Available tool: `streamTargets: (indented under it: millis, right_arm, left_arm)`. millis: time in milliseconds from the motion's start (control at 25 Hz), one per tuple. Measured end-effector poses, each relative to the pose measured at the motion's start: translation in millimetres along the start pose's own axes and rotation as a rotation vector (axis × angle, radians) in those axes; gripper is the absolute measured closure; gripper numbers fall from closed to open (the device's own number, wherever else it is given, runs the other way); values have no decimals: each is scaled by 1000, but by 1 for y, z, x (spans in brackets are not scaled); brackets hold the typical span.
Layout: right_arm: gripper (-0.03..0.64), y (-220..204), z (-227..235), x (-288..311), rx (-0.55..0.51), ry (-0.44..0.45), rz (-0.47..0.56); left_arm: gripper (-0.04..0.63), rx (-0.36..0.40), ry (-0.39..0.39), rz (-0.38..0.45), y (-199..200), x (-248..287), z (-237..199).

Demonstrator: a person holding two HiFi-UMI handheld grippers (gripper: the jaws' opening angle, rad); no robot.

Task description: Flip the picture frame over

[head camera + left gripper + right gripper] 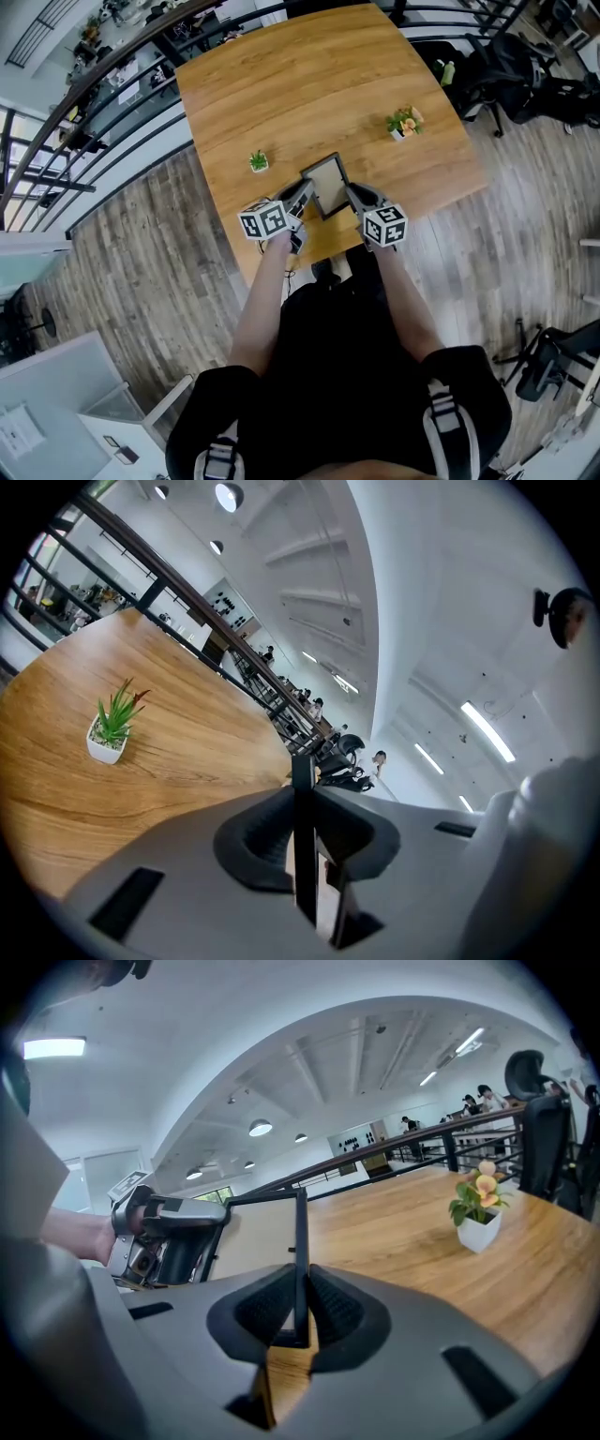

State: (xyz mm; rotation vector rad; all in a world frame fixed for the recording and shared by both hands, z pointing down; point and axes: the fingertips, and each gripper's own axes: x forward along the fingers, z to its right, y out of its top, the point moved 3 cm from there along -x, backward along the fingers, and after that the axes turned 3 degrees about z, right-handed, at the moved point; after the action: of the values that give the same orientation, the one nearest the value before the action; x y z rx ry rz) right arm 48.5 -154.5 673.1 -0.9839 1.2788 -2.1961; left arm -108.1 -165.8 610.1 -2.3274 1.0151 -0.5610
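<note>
The picture frame [326, 185], dark-rimmed with a beige panel, hangs between my two grippers over the near part of the wooden table [281, 84]. My left gripper [305, 192] is shut on its left rim, and that thin black edge [302, 808] runs straight between the pads. On the opposite side my right gripper [352, 194] is shut on the other rim [300, 1241]. In the right gripper view the frame stands on edge with its beige face [258, 1232] showing, and the left gripper [159, 1232] holds its far side.
A small green plant in a white pot [259, 162] stands just left of the frame. A flowering plant in a white pot [404, 123] stands near the table's right edge. Black office chairs [506, 66] lie beyond that edge, and a railing [112, 84] runs behind the table.
</note>
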Motion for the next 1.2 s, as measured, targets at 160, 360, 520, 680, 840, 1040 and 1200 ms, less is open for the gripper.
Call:
streamTargets:
  millis: [160, 360, 520, 680, 840, 1040, 1200]
  right_arm:
    - [565, 2, 1, 0, 6, -1, 18]
    - [563, 3, 1, -4, 9, -5, 52]
    - [508, 6, 6, -9, -17, -18, 69]
    - [498, 6, 12, -11, -15, -39, 69]
    - [492, 11, 10, -10, -39, -45, 74]
    - [482, 11, 1, -9, -161, -64, 24]
    - [462, 9, -14, -2, -346, -76, -46]
  left_arm:
    - [520, -15, -16, 16, 5, 4, 9]
    - [520, -47, -3, 32, 7, 4, 10]
    - [520, -88, -4, 48, 11, 7, 9]
    - [520, -144, 5, 75, 18, 8, 7]
    - [520, -147, 27, 93, 28, 8, 4]
    - [520, -172, 108, 137, 44, 4, -12]
    - [520, -213, 135, 171, 51, 4, -15]
